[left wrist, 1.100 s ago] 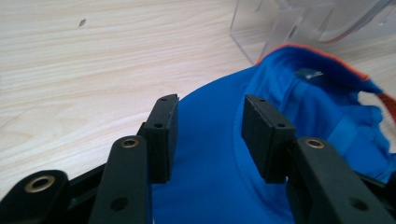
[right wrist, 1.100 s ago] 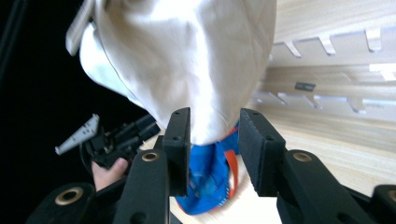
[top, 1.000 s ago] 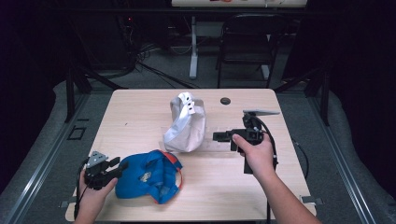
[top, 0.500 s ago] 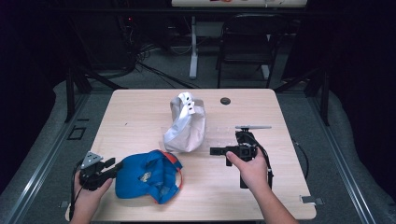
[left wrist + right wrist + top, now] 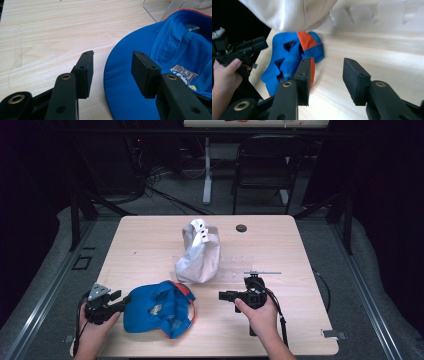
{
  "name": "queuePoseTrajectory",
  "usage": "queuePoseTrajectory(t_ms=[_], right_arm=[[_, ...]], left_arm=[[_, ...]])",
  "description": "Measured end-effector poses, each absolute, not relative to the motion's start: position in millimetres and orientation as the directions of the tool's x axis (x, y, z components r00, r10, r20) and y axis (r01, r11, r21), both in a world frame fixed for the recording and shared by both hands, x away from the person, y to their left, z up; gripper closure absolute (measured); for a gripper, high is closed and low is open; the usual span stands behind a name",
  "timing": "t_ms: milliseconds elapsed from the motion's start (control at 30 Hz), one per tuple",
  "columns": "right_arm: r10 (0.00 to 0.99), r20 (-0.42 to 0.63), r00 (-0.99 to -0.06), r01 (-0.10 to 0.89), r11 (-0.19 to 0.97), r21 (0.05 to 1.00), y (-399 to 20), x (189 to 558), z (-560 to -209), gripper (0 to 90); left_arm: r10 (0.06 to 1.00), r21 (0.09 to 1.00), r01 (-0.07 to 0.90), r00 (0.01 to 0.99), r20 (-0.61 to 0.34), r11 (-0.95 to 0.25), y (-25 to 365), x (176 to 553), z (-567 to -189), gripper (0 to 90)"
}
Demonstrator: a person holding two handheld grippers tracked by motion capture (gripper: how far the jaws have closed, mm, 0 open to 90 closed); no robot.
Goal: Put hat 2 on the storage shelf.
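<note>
Here, both tongs apart — left tongs (image 5: 112, 72) astride the blue cap's (image 5: 160, 62) brim edge, crown cut off.

Blue cap (image 5: 157, 315) lies upside down near the front left of the bench (image 5: 150, 245), orange trim on its right edge. My left tongs (image 5: 125, 303) sit just at the cap's left rim, tips at the brim, jaws having just opened. My right tongs (image 5: 222, 295) are low over bare wood right of the cap, apart from it, pointing left. White cap (image 5: 198, 252) stands mid-bench. Small black disc (image 5: 241, 227) near the far edge.
</note>
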State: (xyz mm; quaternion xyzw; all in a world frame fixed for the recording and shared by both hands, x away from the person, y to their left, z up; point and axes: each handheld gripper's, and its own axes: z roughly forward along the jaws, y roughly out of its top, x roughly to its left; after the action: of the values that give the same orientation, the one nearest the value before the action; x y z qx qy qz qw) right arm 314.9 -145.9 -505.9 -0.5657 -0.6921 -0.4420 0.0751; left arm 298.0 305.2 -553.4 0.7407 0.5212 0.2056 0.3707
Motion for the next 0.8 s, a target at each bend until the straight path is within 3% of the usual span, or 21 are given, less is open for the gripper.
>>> queuePoseTrajectory(t_ms=[367, 800], right_arm=[[0.702, 0.599, -0.385, 0.873, 0.067, 0.482, -113.7, 313.5, -530.3, 65.3], [0.678, 0.621, -0.393, 0.888, 0.107, 0.447, -89.1, 326.3, -558.7, 63.8]], left_arm=[[0.921, 0.765, 0.618, 0.380, -0.088, -0.182, 303.0, 298.9, -555.6, 53.7], [0.912, 0.753, 0.620, 0.404, -0.067, -0.219, 298.2, 299.1, -555.8, 53.4]])
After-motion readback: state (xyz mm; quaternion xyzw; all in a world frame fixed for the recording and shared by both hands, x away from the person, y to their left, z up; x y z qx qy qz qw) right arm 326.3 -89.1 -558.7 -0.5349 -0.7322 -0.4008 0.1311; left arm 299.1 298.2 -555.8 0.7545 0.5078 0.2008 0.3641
